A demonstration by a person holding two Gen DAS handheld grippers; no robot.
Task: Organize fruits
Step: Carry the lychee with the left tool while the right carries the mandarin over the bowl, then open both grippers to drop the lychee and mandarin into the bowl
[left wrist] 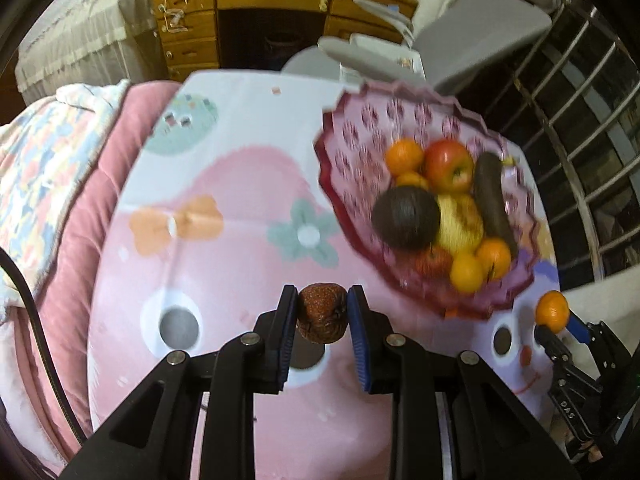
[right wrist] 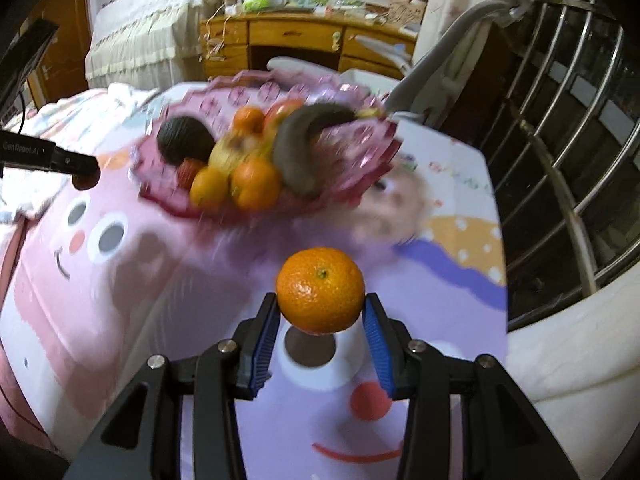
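My left gripper [left wrist: 322, 304] is shut on a small brown wrinkled fruit [left wrist: 322, 313] above the pink cartoon tablecloth [left wrist: 224, 272]. My right gripper [right wrist: 320, 312] is shut on an orange tangerine [right wrist: 320, 290]; it also shows at the right of the left wrist view [left wrist: 553, 311]. A pink plastic fruit bowl [left wrist: 360, 136] stands at the far right of the table, holding tangerines, apples, a dark avocado [left wrist: 406, 218], a blackened banana [left wrist: 491, 196] and a yellow fruit. In the right wrist view the bowl [right wrist: 360, 136] lies ahead, with the left gripper's fruit [right wrist: 85, 179] at its left.
A pink quilt and patterned blanket [left wrist: 52, 168] lie left of the table. A wooden desk [left wrist: 276, 12] and a grey chair [left wrist: 472, 40] stand behind. Metal window bars [right wrist: 568, 152] run along the right side.
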